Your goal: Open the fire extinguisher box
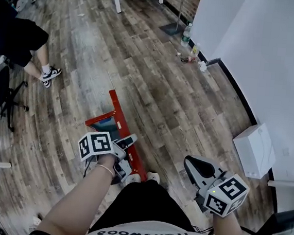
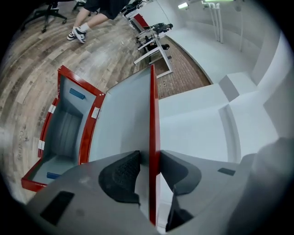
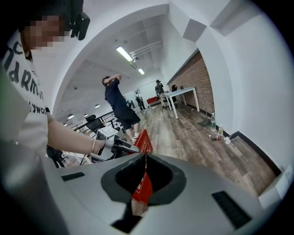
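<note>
Ahead of our left gripper (image 2: 149, 158) the plank floor (image 2: 27, 64) runs out to another person's legs and sneakers (image 2: 77, 33) and a black office chair (image 2: 46, 11), all well apart from the jaws; to their right we see a white wall (image 2: 206, 59). A white carton (image 1: 255, 149) sits against that wall, right of and beyond our right gripper (image 3: 146, 157), and bottles (image 1: 186, 34) stand far ahead at the wall's foot. The fire extinguisher box (image 2: 69, 133) lies on the floor just left of and beyond the left jaws, open, its grey inside showing between red walls. Its lid (image 2: 128, 105) stands up on edge and is the one thing in the way: it runs straight ahead from between the left jaws, walling the box off from everything to their right. Those jaws stand partway apart, closed on the lid's red rim (image 2: 154, 114), the right pad (image 2: 177, 170) against the red, the left pad (image 2: 120, 176) close on the grey face. Our right gripper's jaws meet at the tips and grip nothing; the red seen through the gap behind the tips is the lid beyond them, where our forearm (image 3: 69, 137) reaches in from the left. The left gripper itself shows there, ahead and left of the right jaws.
</note>
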